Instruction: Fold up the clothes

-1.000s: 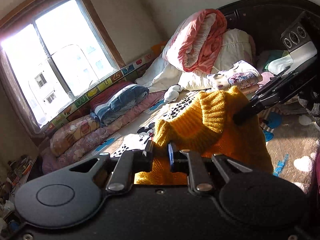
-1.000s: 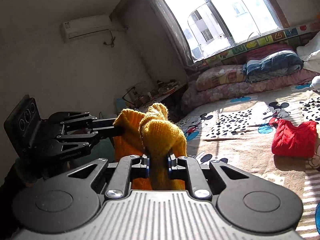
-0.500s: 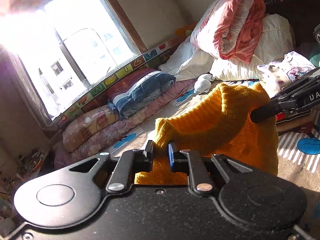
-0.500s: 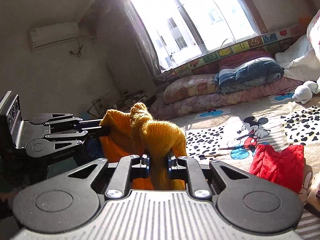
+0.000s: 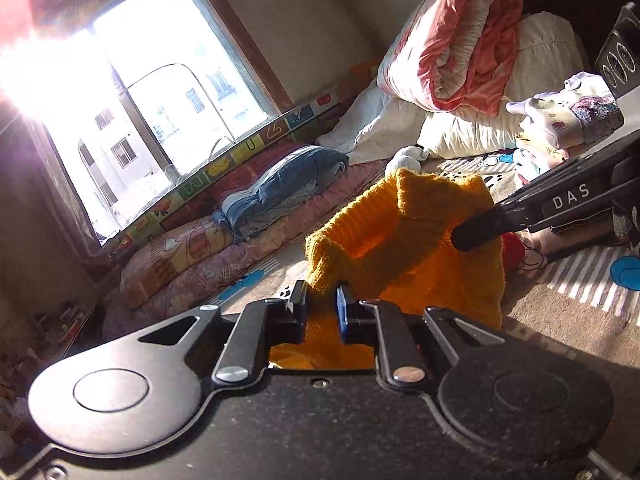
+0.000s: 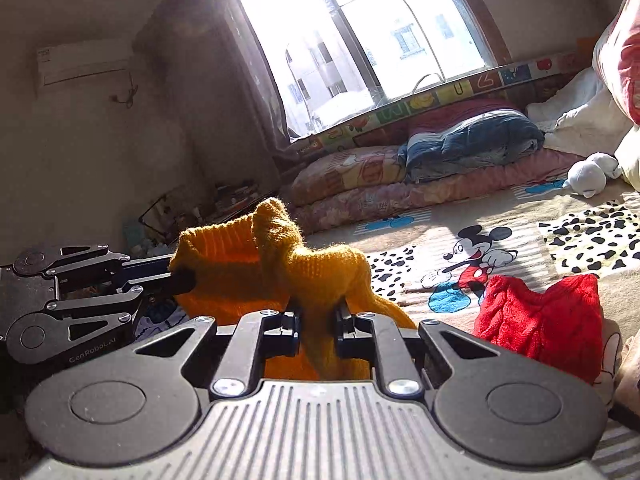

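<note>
Both grippers are clamped on the orange sweater (image 5: 404, 240) — the left gripper (image 5: 322, 300) pinching one bunched edge, the right gripper (image 6: 316, 320) another — holding it in the air above the bed (image 6: 560, 216) (a red sweater (image 6: 540, 316) lies nearby). The step looks like spreading it; next, lay it flat on the bedspread.

window (image 6: 372, 52) bright, back wall | air conditioner (image 6: 84, 65) high on wall | folded blue blanket (image 6: 472, 142) on floral bedding below sill | white plush toy (image 6: 588, 176) on cartoon-print sheet (image 6: 476, 256) | pink quilt roll (image 5: 460, 36) atop white bedding
</note>
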